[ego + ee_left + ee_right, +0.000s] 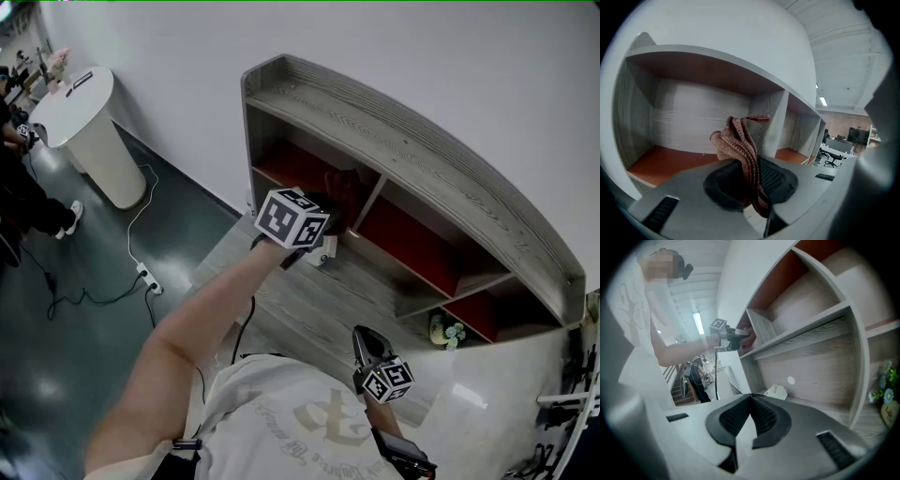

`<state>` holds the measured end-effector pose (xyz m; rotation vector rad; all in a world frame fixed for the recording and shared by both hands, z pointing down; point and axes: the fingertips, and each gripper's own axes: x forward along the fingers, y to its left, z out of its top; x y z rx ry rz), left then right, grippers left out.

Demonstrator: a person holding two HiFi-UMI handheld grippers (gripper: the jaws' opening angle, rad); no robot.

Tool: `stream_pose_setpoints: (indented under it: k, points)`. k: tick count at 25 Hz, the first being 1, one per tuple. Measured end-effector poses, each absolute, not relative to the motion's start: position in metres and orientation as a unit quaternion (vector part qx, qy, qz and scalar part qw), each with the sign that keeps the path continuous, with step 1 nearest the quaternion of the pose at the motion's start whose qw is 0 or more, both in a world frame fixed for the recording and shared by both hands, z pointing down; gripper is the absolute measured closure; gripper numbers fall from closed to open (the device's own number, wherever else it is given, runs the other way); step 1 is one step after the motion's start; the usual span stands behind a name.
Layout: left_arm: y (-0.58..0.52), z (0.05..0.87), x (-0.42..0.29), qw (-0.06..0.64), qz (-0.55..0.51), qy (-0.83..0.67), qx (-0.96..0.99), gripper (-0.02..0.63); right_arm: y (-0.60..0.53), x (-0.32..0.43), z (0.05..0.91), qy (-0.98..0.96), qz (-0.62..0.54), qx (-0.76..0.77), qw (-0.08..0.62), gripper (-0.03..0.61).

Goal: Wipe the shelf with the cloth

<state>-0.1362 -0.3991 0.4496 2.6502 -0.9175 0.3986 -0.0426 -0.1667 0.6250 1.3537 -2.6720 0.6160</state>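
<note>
Jaws of the left gripper [751,174] are clamped on a pinkish-brown knitted cloth [738,140], which is held up before the left red-floored compartment of the grey wooden shelf [693,112]. The jaws of the right gripper [751,400] are pressed together on nothing.

Left gripper [750,178] outstretched, clamped; right gripper [750,399] closed.

Cloth [740,140] knitted, ribbed; shelf [412,141] matt grey wood grain; floor [56,347] glossy.
</note>
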Motion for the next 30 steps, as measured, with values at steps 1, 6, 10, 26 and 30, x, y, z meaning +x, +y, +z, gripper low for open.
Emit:
stream_pose_setpoints:
  k: [1,6,10,26,30]
  points:
    - [-0.404,0.448,-0.13,0.153,0.145,-0.312,0.926,0.53,-0.168,-0.043,0.626,-0.872,0.202,0.444,0.041,0.574]
    - [-0.423,0.461,-0.106,0.133,0.208,-0.286,0.926,0.53,-0.171,-0.045,0.628,-0.868,0.205,0.451,0.037,0.574]
    - [-0.436,0.477,-0.096,0.105,0.261,-0.286,0.916,0.531,-0.173,-0.043,0.63,-0.863,0.208,0.458,0.036,0.574]
    - [-0.486,0.51,-0.129,0.068,0.324,-0.361,0.872,0.532,-0.188,-0.044,0.637,-0.855,0.218,0.47,0.04,0.574]
    - [-0.5,0.509,-0.154,0.075,0.318,-0.388,0.862,0.532,-0.191,-0.049,0.638,-0.856,0.22,0.466,0.041,0.574]
